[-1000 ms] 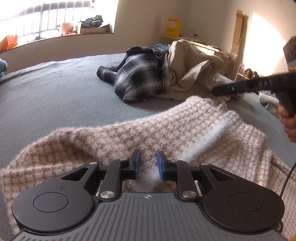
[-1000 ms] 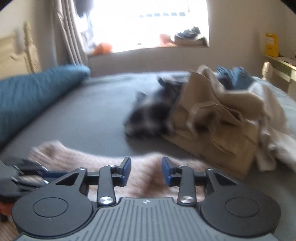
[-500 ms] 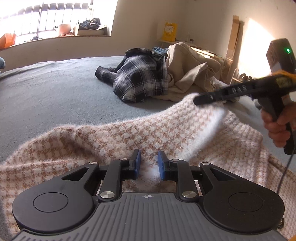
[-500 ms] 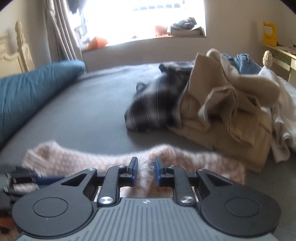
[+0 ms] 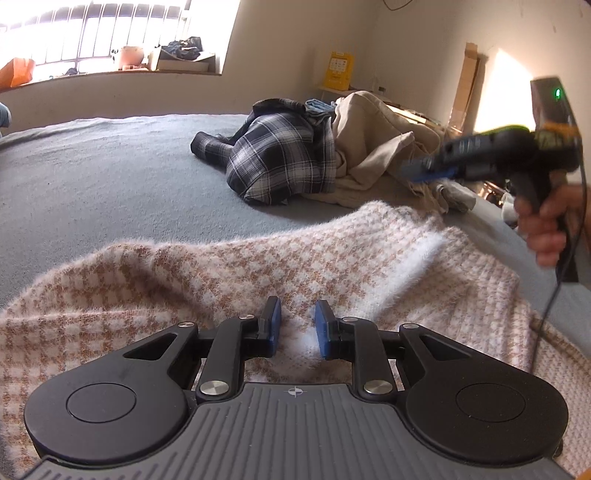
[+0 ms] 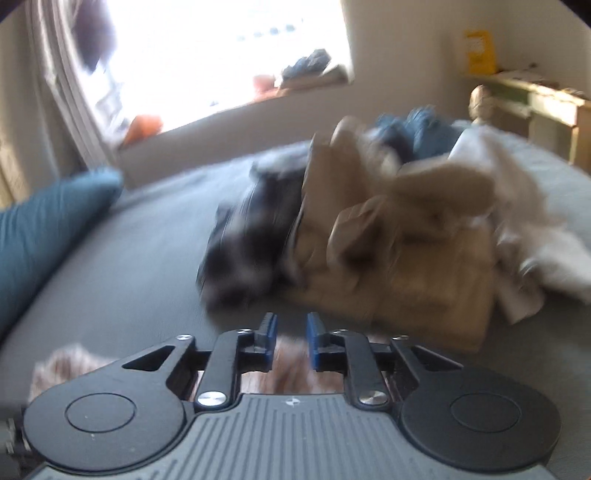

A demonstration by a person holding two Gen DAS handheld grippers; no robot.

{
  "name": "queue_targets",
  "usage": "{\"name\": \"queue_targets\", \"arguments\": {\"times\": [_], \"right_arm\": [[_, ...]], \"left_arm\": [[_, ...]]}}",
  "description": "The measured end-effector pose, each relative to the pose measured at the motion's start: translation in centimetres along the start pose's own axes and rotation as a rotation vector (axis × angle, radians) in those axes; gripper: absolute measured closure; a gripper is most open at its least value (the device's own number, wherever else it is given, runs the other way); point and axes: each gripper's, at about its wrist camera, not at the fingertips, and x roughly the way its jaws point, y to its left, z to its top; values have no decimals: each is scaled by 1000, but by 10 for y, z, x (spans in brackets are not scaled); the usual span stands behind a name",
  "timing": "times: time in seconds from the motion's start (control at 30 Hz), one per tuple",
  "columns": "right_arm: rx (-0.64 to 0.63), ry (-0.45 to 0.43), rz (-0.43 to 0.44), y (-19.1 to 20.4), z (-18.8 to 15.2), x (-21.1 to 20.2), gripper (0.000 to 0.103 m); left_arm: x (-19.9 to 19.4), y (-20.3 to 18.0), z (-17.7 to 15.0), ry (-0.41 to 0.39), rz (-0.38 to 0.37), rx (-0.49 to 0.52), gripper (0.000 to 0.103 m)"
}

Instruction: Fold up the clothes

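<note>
While the houndstooth sweater (image 5: pixel 258 266) lies spread and rumpled across the near side of the bed (image 5: pixel 92 177), I judge the folding barely begun: no clean crease shows, and one garment is all I have in hand.

At six o'clock in the left wrist view, my left gripper (image 5: pixel 297 328) has its blue pads drawn close with a ridge of the sweater's knit pinched between them. At three o'clock in that same view my right gripper (image 5: pixel 428 168) hangs blurred above the sweater's far edge, with my hand (image 5: pixel 543 229) on its handle. In its own view, the right gripper (image 6: pixel 290 334) has just been closing, and its pads stand narrow with pinkish knit between them; whether they truly press it I cannot tell through the blur.

What is left looks like most of the job: at twelve o'clock, well apart from the sweater, a plaid shirt (image 5: pixel 280 158) lies heaped against beige clothes (image 5: pixel 373 147), all unfolded.

The bed cover is flat grey fabric. A teal pillow (image 6: pixel 44 236) sits at nine o'clock in the right wrist view, a bright window (image 5: pixel 110 33) at eleven in the left.
</note>
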Motion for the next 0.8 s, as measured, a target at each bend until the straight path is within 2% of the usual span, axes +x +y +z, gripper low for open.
{"name": "queue_targets", "arguments": {"times": [0.13,0.23,0.27,0.37,0.43,0.5,0.67,0.7,0.77,0.8], "right_arm": [[-69,7,61,24,-6,7,92],[-93,73,66,32,-22,34,97],[-53,91,61,24,-26,43,103],[63,142,46,3,-34,66,103],[81,139,32,8,-25,59,103],[19,121,41,23,-18,43,103],[-123,109,196,65,-31,11,103],[-155,124,218,73,-38,10,103],[-178,240,215,81,-60,31,103],[-158,245,196,79,-72,37,103]], "left_arm": [[0,0,-1,-4,-1,-1,82],[-1,0,-1,-7,0,1,82],[-1,0,-1,-8,1,4,82],[-1,-1,-2,-8,3,7,82],[-1,0,-2,-9,2,6,82],[-2,1,-2,-8,0,3,82],[-2,1,-3,-11,0,1,82],[-2,1,-2,-10,1,-1,82],[-4,0,1,-2,15,-9,81],[-6,0,3,2,22,-13,82]]}}
